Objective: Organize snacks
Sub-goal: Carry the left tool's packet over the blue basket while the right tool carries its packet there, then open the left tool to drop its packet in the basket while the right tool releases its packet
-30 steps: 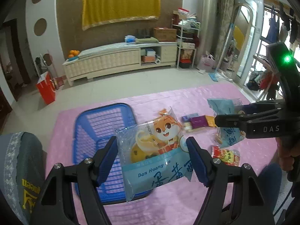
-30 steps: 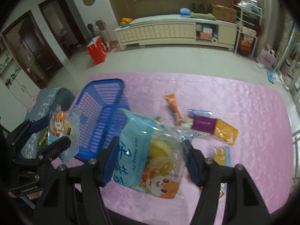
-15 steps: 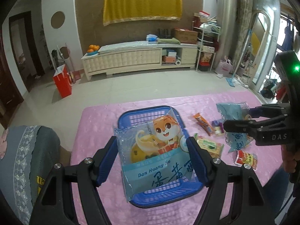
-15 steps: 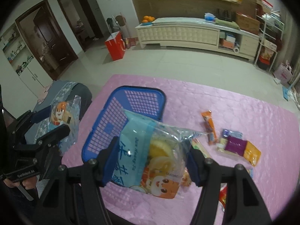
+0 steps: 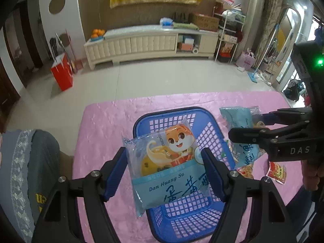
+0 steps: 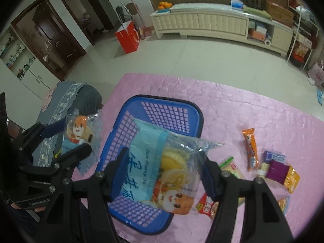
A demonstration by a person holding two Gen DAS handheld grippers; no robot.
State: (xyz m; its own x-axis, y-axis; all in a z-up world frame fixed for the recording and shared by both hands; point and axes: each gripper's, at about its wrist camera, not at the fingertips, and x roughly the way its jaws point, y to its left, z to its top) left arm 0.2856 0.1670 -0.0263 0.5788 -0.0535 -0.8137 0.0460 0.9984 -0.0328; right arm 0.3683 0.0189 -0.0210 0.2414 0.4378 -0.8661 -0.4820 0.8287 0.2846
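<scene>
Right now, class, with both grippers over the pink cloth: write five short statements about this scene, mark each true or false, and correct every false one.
1. Each gripper holds a blue snack packet with a cartoon animal. True: the left gripper grips its packet, the right gripper its packet.
2. The basket is red. False: it is blue.
3. The basket already has several snacks in it. False: its visible mesh floor is bare.
4. An orange stick packet lies on the pink cloth beside the basket. True.
5. The purple packet lies in the basket. False: it lies on the cloth.
</scene>
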